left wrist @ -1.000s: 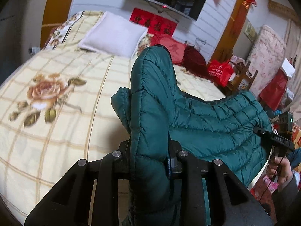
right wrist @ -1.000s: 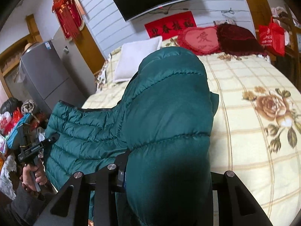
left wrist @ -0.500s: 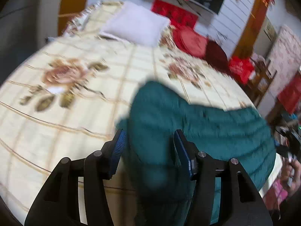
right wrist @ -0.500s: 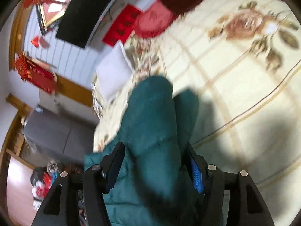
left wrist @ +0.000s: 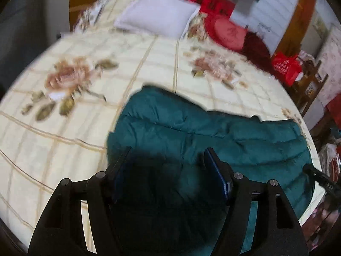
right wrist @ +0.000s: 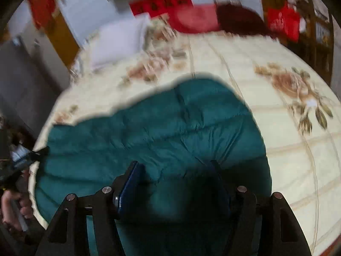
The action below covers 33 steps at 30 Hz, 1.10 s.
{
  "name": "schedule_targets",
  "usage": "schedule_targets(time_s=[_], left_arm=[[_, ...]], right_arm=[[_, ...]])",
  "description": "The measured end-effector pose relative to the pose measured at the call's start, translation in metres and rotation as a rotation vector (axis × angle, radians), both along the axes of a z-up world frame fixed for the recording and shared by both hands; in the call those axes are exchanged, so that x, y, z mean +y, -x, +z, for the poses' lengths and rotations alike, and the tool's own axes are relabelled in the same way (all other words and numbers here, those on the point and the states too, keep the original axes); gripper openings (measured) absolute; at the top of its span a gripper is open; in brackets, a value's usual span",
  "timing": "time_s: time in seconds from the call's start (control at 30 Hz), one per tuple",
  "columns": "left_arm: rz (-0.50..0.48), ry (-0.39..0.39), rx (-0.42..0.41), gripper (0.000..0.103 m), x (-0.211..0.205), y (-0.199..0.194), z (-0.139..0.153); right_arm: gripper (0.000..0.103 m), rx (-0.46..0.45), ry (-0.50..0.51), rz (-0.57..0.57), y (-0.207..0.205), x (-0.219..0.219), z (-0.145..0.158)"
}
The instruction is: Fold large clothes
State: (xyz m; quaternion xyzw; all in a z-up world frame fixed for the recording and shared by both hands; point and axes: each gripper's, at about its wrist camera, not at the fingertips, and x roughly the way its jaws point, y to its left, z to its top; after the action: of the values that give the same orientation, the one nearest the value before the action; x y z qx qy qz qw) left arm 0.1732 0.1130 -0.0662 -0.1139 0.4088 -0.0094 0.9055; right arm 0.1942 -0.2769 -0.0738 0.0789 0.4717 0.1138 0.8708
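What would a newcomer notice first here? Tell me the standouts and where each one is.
The teal puffer jacket dominates, spread over the near part of the floral bedspread, with the open left gripper and open right gripper just above it. At the head of the bed lie a white pillow and, right of it, red cushions.

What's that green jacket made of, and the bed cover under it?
The jacket looks like a padded, down-style puffer: stitched channels puff up between seams, and the teal shell, probably thin synthetic, has a faint sheen. The bed cover looks like matte woven cloth, maybe cotton, cream with printed roses and tan grid lines; blur hides the weave.
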Motion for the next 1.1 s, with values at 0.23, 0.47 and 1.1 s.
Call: schedule_targets(time_s=[0.23, 0.47, 1.1], left_arm=[[-0.041, -0.064, -0.24, 0.103, -0.021, 0.111, 0.073], [-0.15, -0.175, -0.107, 0.103, -0.075, 0.183, 0.041], [-0.099, -0.209, -0.097, 0.103, -0.12, 0.271, 0.047]], right_arm=[[0.079, -0.206, -0.016, -0.009, 0.081, -0.008, 0.079], [0.088, -0.266, 0.002, -0.024, 0.204, -0.002, 0.116], [0.088, -0.236, 0.055, 0.001, 0.328, 0.015, 0.094]])
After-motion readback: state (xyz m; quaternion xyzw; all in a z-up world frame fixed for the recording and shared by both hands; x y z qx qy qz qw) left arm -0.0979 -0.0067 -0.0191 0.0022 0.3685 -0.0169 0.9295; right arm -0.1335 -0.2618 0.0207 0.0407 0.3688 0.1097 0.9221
